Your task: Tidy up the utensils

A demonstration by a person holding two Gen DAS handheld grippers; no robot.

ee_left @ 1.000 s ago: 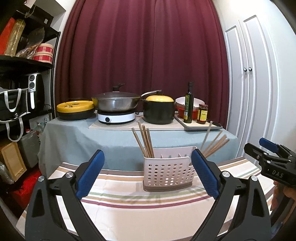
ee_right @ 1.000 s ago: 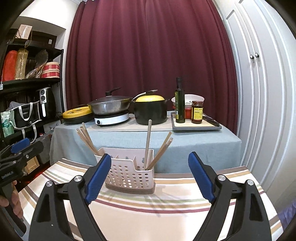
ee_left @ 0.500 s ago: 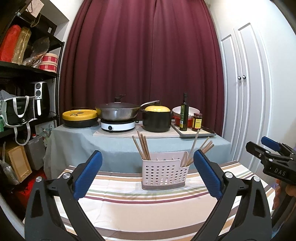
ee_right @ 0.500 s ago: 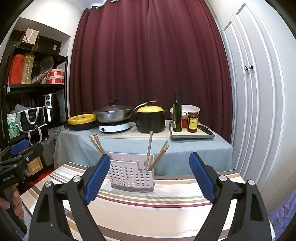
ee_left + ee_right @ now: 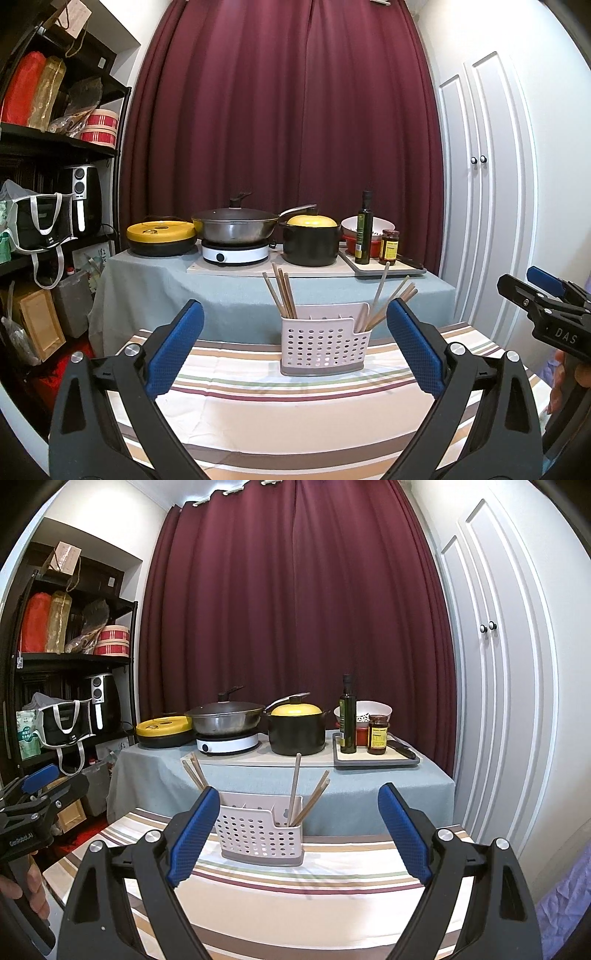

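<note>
A white perforated utensil caddy (image 5: 325, 341) (image 5: 260, 829) stands upright on the striped tablecloth (image 5: 295, 413) (image 5: 314, 890). Wooden chopsticks lean out of its left compartment (image 5: 281, 291) (image 5: 194, 771) and out of its right compartment (image 5: 388, 299) (image 5: 306, 794). My left gripper (image 5: 295, 347) is open with nothing between its blue pads, well back from the caddy. My right gripper (image 5: 297, 834) is open too and holds nothing, also back from the caddy. Each gripper shows at the edge of the other's view, with a hand on its handle.
Behind the striped table stands a second table with a grey-blue cloth (image 5: 236, 295), bearing a wok on a hob (image 5: 234, 230), a black pot with a yellow lid (image 5: 312, 242), an oil bottle (image 5: 364, 229) and a jar. Black shelves (image 5: 44, 184) stand left, white cupboard doors (image 5: 480, 206) right.
Both grippers have drawn back and risen from the caddy, which now looks smaller and farther away. Both stay open with nothing held.
</note>
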